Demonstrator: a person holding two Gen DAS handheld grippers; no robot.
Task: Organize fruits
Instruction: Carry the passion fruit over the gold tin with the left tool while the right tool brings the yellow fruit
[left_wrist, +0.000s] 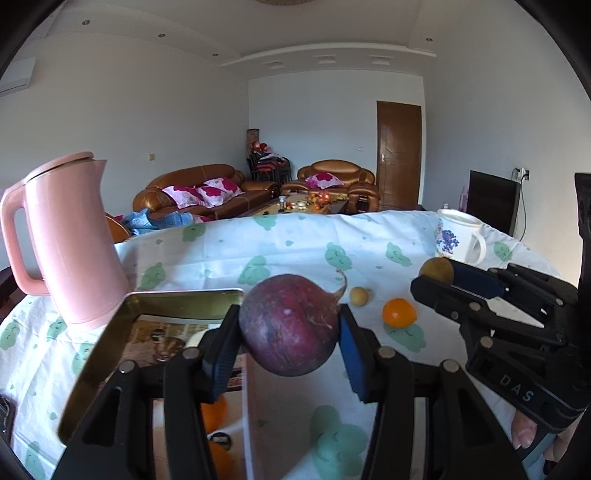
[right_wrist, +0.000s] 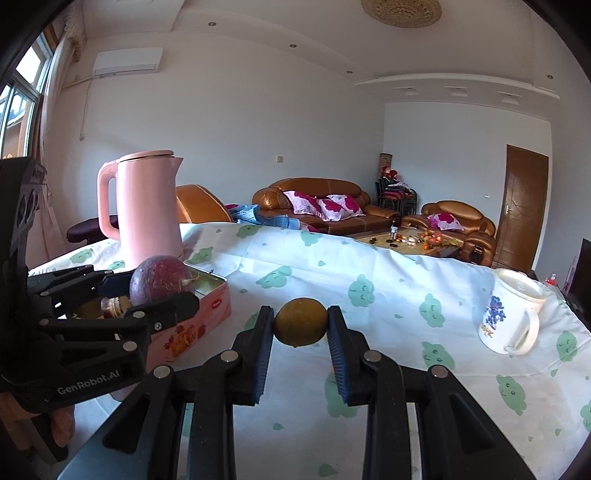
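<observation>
Living room w/ brown leather sofas (right_wrist: 314, 201), a wooden door (right_wrist: 521, 206) and a wall AC unit (right_wrist: 127, 62) sits behind a tabletop (right_wrist: 369, 266) covered in a white cloth w/ green cloud prints. Left tool (left_wrist: 290, 332) is partly open and clamped on a big dark purple fruit (left_wrist: 290, 325), blue pads pressing both sides; fruit is held up off the cloth, just over the right edge of an open tin box (left_wrist: 177, 299) w/ a gold rim. From the right wrist view the same purple fruit (right_wrist: 160, 280) hangs over that tin box (right_wrist: 207, 306), whose outside is pink w/ printed graphics. Right tool (right_wrist: 300, 325) is closed about as far as it goes, gripping a small brownish-yellow round fruit (right_wrist: 300, 322) between its pads, above the cloth near the tabletop middle. In the left wrist view the right tool (left_wrist: 439, 275) shows at far right, same brownish fruit (left_wrist: 436, 269) at its tip. Lying loose on the cloth between the two tools: a small orange (left_wrist: 399, 313) and, just left of it and a bit further back, a small pale yellow fruit (left_wrist: 359, 296). Something orange shows inside the tin box low down, can't tell what. Pink kettle (right_wrist: 147, 206) stands behind the box at the left; white mug (right_wrist: 511, 312) w/ a blue print sits well apart at the right.
</observation>
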